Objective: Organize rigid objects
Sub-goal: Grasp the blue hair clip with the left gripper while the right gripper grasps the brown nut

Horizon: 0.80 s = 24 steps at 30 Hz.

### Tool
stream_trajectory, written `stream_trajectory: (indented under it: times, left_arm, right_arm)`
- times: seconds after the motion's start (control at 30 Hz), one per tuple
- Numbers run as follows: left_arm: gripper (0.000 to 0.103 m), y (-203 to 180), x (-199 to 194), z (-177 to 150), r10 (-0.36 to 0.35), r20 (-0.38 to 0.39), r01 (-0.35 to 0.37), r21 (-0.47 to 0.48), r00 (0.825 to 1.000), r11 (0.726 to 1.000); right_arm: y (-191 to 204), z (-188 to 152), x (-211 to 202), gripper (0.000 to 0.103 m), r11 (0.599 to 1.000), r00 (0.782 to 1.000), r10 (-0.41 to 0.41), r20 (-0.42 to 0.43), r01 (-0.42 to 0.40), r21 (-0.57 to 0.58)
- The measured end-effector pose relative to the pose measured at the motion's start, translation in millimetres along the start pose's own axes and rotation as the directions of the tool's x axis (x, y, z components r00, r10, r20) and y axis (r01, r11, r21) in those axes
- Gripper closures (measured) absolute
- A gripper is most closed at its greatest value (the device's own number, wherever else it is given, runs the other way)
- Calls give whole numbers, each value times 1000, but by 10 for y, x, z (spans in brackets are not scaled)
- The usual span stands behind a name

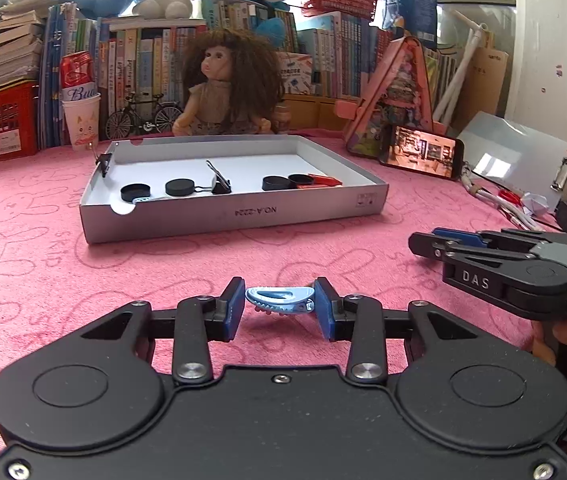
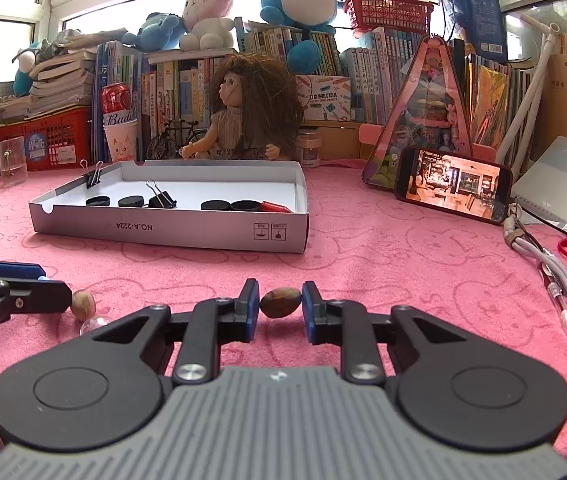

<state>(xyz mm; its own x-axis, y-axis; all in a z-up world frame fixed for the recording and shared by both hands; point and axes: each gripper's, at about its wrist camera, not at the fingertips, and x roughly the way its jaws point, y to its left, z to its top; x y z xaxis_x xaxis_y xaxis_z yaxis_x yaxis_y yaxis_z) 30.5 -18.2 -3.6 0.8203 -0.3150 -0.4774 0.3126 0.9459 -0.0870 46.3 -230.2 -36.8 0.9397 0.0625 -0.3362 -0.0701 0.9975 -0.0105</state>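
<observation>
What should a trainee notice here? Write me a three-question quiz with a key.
1. Which thing sits between the left gripper's fingers? A. a clip B. a pen C. a cap
2. True or false: a binder clip stands in the tray.
3. Fill in: the right gripper closes on a brown ____.
Key: 1 A; 2 true; 3 nut.
</observation>
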Motion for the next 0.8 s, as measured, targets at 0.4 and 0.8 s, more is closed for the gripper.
stream_trajectory:
  times: [0.4,0.8]
  left_arm:
    - [68,70,7,39,39,7,-39,-30,999,999]
    - [68,57,16,60,65,15,-65,-30,998,997]
  right_arm:
    - [42,7,3,76,1000,1000,11,-5,-11,6]
    - [138,18,30,76,999,999,40,-10,-40,4]
